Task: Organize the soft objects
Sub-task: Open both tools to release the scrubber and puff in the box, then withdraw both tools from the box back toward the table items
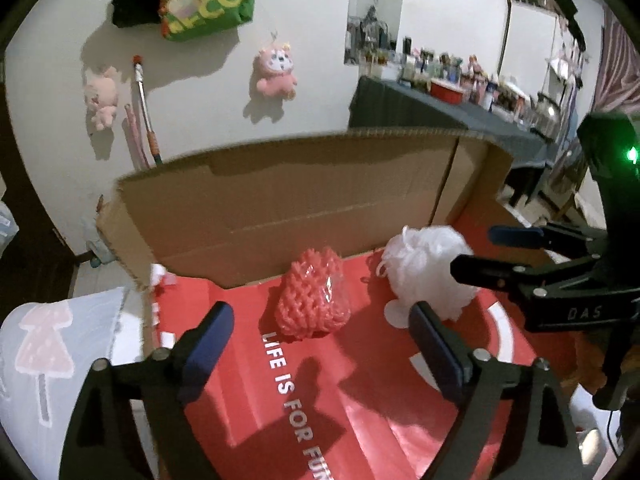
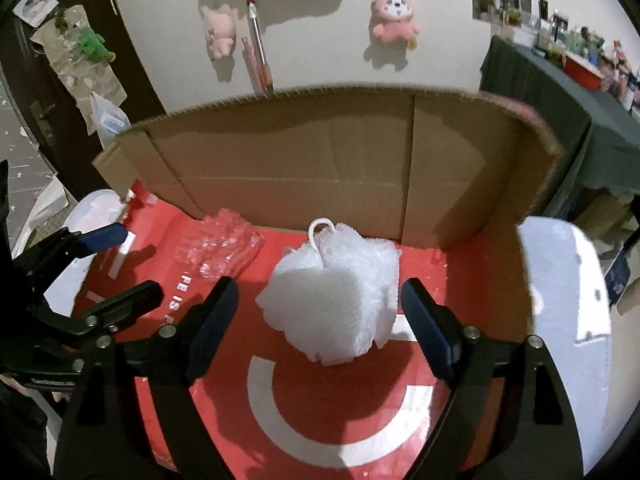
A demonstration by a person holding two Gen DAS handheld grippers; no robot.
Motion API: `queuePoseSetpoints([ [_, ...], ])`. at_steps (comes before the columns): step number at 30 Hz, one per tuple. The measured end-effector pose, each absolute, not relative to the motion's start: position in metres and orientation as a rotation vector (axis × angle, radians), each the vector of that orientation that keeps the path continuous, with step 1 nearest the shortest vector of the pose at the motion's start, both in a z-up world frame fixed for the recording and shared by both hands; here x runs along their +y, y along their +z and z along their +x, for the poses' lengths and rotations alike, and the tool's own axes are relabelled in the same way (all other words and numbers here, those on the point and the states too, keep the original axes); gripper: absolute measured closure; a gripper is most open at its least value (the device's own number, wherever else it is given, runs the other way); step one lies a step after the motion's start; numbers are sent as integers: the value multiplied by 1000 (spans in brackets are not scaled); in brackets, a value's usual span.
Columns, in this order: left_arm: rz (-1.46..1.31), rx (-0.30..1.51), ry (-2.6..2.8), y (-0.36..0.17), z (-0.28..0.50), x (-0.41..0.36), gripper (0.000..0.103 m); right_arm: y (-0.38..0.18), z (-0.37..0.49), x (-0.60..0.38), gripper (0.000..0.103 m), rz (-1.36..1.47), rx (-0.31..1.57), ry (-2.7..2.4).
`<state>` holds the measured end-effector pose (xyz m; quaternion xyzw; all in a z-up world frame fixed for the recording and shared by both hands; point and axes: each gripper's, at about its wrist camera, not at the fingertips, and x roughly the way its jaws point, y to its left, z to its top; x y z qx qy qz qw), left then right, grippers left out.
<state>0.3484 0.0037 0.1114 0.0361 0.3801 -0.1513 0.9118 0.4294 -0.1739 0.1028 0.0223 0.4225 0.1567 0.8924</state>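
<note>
A white mesh bath pouf [image 2: 336,292] with a cord loop lies on a red printed sheet [image 2: 340,420]; it also shows in the left wrist view [image 1: 428,268]. A red knobbly sponge in clear plastic wrap [image 1: 314,294] lies to its left and shows in the right wrist view [image 2: 224,246]. My right gripper [image 2: 320,320] is open, its fingers on either side of the pouf's near part. My left gripper [image 1: 320,332] is open and empty, just short of the red sponge. Each gripper shows in the other's view: the right one [image 1: 480,252] and the left one [image 2: 132,264].
An open cardboard wall [image 2: 320,168] stands behind the red sheet and wraps round the right side. White patterned cloth lies at the left [image 1: 48,344] and at the right [image 2: 568,280]. Plush toys hang on the wall behind. A cluttered dark table [image 2: 580,92] stands at the far right.
</note>
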Motion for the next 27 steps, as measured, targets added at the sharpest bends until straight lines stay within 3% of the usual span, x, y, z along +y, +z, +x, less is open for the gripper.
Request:
queuePoseSetpoints([
  [6,4,673,-285,148,310,16,0,142,386,-171,17,3,779,315],
  [9,-34,630,-277,167,288,23,0,162,360,-172,9,-17,723,307],
  [18,-66,490,-234,213,205,33,0,211,270,-177,6,-33,583,290],
  [27,-82,367,-185,224,123,49,0,221,181,-182,6,-22,484,300],
])
